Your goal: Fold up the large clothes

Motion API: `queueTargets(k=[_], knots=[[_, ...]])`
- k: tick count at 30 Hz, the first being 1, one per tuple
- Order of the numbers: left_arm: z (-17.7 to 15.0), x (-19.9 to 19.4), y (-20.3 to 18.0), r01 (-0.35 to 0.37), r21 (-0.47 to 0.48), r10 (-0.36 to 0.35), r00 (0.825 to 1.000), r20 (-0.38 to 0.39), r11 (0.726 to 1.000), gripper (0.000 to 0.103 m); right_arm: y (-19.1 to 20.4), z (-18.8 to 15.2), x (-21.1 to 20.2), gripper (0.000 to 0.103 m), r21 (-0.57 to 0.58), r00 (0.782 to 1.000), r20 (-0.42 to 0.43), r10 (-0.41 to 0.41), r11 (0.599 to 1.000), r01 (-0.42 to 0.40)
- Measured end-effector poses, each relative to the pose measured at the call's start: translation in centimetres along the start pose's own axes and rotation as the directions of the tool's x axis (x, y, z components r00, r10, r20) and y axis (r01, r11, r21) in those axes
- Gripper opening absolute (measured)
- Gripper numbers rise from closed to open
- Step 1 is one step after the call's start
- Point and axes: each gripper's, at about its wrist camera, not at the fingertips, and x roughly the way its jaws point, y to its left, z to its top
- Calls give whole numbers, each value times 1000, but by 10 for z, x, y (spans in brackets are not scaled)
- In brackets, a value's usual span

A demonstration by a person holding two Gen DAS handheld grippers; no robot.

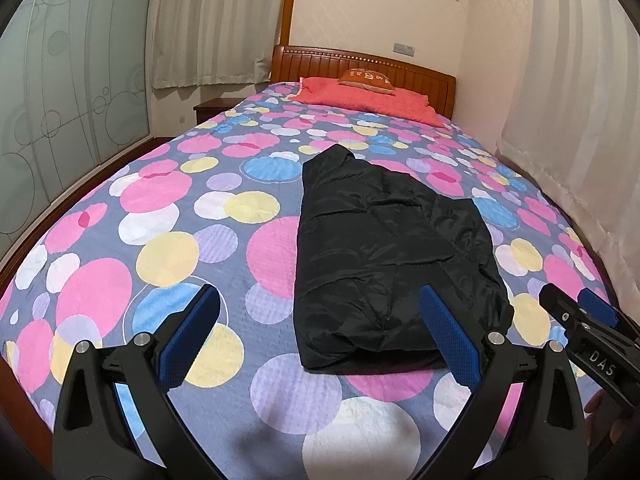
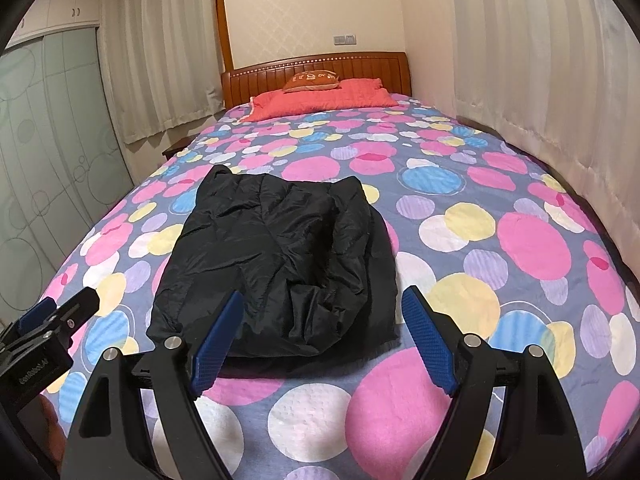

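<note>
A black padded jacket lies folded into a long bundle on the bed; it also shows in the right wrist view. My left gripper is open and empty, held above the bed just before the jacket's near end. My right gripper is open and empty, also just before the jacket's near end. The right gripper shows at the right edge of the left wrist view. The left gripper shows at the left edge of the right wrist view.
The bed has a bedspread with coloured circles. A red pillow with an orange cushion lies by the wooden headboard. Curtains hang along the right side. A glass wardrobe stands left, a nightstand beside the bed.
</note>
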Motion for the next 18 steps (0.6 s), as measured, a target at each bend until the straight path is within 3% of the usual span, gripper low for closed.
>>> queueTargets(k=[18], knots=[[-3,-2,-1,3,2,-3,1000,-4,1000,100,2,0,-1,80,1,1000,3,0,1000,0]])
